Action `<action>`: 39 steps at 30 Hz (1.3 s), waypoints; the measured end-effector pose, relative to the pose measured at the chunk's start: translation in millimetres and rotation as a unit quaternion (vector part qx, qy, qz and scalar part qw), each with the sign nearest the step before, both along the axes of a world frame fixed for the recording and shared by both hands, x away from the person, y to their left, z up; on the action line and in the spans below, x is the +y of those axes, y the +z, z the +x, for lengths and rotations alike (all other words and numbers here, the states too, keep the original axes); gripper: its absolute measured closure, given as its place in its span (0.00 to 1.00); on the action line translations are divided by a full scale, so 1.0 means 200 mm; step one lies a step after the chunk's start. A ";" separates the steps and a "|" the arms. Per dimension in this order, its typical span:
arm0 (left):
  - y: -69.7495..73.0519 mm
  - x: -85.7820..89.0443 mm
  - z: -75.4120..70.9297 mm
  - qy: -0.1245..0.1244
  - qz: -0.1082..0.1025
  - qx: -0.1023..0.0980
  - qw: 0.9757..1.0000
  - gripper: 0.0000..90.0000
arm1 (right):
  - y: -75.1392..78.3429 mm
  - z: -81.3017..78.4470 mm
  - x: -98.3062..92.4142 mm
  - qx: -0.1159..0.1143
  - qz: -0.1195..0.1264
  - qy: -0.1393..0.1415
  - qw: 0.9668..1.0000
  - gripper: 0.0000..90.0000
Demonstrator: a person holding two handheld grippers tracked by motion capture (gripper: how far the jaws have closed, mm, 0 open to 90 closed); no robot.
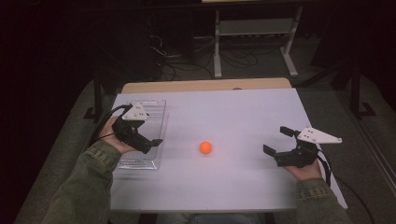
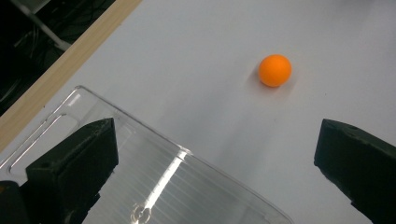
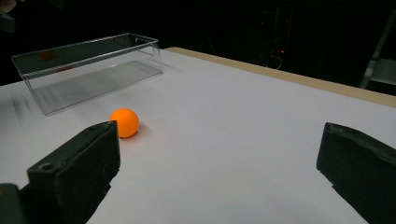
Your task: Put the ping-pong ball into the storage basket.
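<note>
Since the small orange smooth-skinned ball (image 1: 205, 147) sits alone on the white table top (image 1: 233, 112), roughly at centre and at about 3 o'clock from the clear rectangular plastic tray (image 1: 159, 106), it likely handles as light, hard and slick: prone to roll or squirt out under an off-centre pinch. Best hold, by my judgement, is across its widest girth with both pads level, closing gently. Left gripper (image 1: 152, 143) hovers over the tray's near end, jaws wide apart, holding nothing; the ball lies ahead of it toward 1 o'clock in the left gripper view (image 2: 275, 70). Right gripper (image 1: 279, 140) rests at 3 o'clock of the ball, well apart from it, jaws likewise spread and empty. Room beyond the table is dark; the tray's walls are hard to trace, its near end is cut off in the left gripper view, and the ball's material cannot be confirmed.
</note>
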State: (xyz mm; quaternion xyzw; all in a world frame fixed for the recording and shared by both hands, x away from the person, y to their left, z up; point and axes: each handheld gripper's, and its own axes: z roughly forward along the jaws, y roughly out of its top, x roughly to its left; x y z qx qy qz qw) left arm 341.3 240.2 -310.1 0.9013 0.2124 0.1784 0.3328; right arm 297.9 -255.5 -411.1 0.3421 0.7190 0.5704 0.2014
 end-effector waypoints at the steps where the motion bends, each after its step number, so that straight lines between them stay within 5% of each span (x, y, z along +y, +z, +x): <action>1: 0.00 -0.01 0.01 -0.002 0.002 0.001 1.000 0.00 | 0.00 0.00 0.00 0.000 0.000 0.000 1.000 0.00; 23: 0.01 -0.28 0.11 -0.063 0.060 0.023 0.996 0.00 | 0.00 0.00 0.01 0.000 -0.003 0.003 1.000 0.00; 39: -0.01 -0.41 0.15 -0.082 0.075 0.035 0.993 0.00 | 0.00 0.00 0.01 0.001 -0.003 0.006 1.000 0.00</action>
